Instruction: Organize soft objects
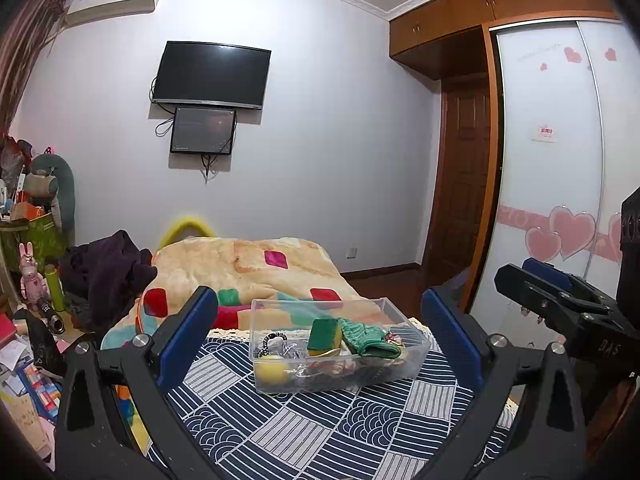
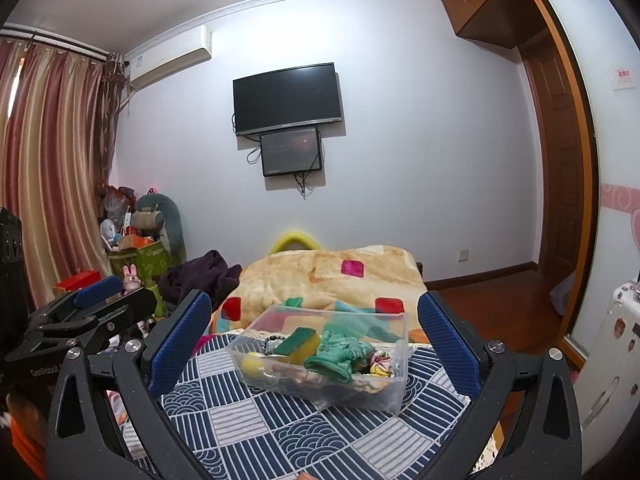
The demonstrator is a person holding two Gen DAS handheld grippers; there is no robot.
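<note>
A clear plastic box (image 1: 416,356) stands on a navy-and-white patterned cloth (image 1: 320,432); it also shows in the right wrist view (image 2: 396,384). Inside lie a green-and-yellow sponge (image 1: 325,336), a green knitted glove (image 1: 366,340), a yellow ball (image 1: 272,369), a black bead string (image 1: 272,340) and other small items. My left gripper (image 1: 320,344) is open and empty, held above and before the box. My right gripper (image 2: 316,344) is open and empty, likewise before the box. Each gripper shows at the side of the other's view.
A bed with a patchwork blanket (image 1: 248,268) and dark clothes (image 1: 108,268) lies behind the cloth. Cluttered toys and bags (image 1: 32,240) stand at left. A wardrobe with sliding doors (image 1: 560,160) and a wooden door (image 1: 464,176) are at right. A TV (image 1: 210,76) hangs on the wall.
</note>
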